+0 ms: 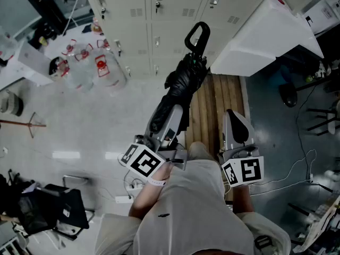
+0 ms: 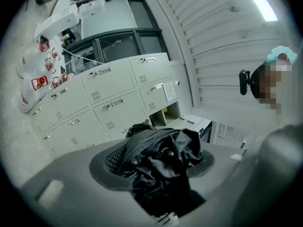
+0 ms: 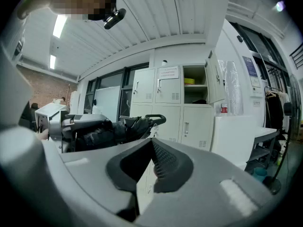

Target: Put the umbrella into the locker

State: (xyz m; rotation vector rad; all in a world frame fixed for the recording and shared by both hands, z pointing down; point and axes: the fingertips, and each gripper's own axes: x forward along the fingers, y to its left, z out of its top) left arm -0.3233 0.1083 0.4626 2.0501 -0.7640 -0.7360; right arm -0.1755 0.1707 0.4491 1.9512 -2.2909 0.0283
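Note:
A folded black umbrella (image 1: 180,84) with a loop handle (image 1: 197,36) points toward the bank of beige lockers (image 1: 159,15). My left gripper (image 1: 169,118) is shut on its bunched fabric, which fills the space between the jaws in the left gripper view (image 2: 158,164). One locker compartment (image 3: 194,84) stands open, its door (image 3: 215,82) swung aside; the same open compartment (image 2: 165,115) shows in the left gripper view. My right gripper (image 1: 236,124) hangs to the right of the umbrella, holding nothing, its pads (image 3: 163,162) together. From the right gripper view the umbrella (image 3: 125,126) lies to the left.
Several clear water jugs (image 1: 87,65) stand on the floor at the lockers' left. A white cabinet (image 1: 265,31) juts out at the right. A wooden pallet (image 1: 212,105) lies underfoot. A black chair (image 1: 53,206) and cables (image 1: 297,169) sit lower down.

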